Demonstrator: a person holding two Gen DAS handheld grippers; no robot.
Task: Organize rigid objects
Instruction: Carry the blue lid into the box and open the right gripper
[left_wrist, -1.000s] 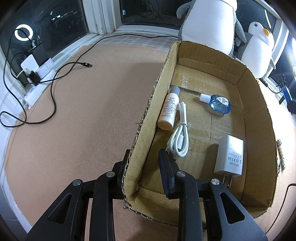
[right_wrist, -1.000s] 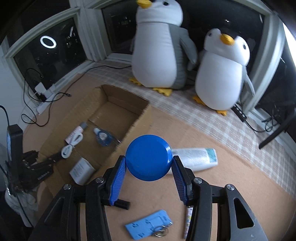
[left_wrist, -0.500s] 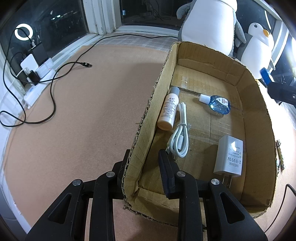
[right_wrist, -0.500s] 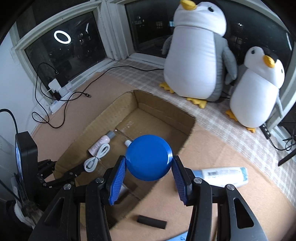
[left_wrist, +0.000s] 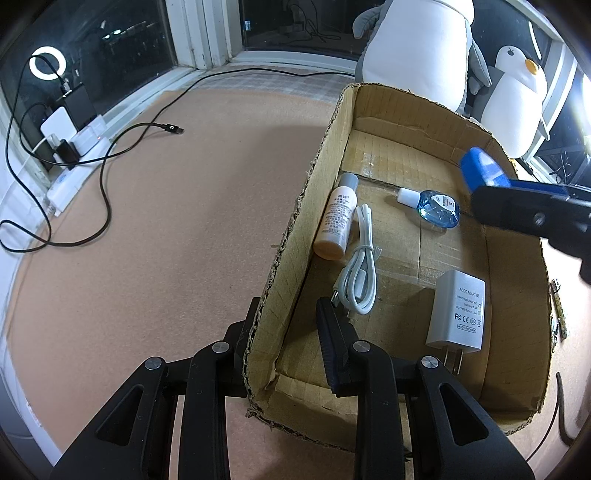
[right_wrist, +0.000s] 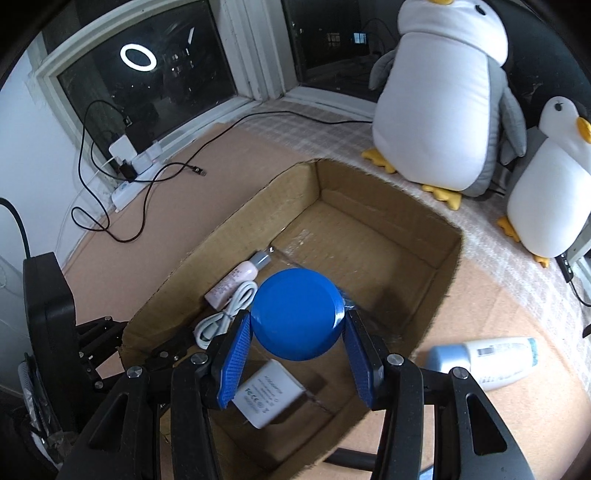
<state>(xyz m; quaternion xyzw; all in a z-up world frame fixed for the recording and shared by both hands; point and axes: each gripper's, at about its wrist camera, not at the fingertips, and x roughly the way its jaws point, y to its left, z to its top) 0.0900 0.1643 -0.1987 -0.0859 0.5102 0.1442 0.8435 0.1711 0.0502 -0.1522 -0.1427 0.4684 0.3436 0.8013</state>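
The left gripper (left_wrist: 291, 328) is clamped on the ragged near-left wall of the cardboard box (left_wrist: 325, 147), one black finger outside the corrugated edge and one inside, low in the left wrist frame. The right gripper (right_wrist: 293, 354) has its ribbed blue pads (right_wrist: 234, 363) pressed on either side of a smooth, round blue disc (right_wrist: 295, 314), dead centre of the right wrist frame and hanging over the open box. From the left wrist view that same disc (left_wrist: 480, 168) shows edge-on at the right side of the frame, just above the box's far right rim. Inside on the creased, taped cardboard floor: a slim pinkish bottle (left_wrist: 336, 221) with a grey cap lying along the left wall, a coiled glossy white cable (left_wrist: 360, 273) just beside it, a flat-sided clear blue bottle (left_wrist: 437, 212) with a white cap towards the back, and a boxy white plug adapter (left_wrist: 456, 315) with metal prongs at lower right. Out on the felt-like tan mat, a white tube (right_wrist: 484, 356) with a pale blue cap lies at the right of the right wrist frame, outside the box. Two plush penguins (right_wrist: 439, 99), soft white bellies and yellow feet, sit at upper right on the checked cloth. A black cable (left_wrist: 103, 184) loops across the mat at upper left towards a white power strip (left_wrist: 74, 166) by the window.
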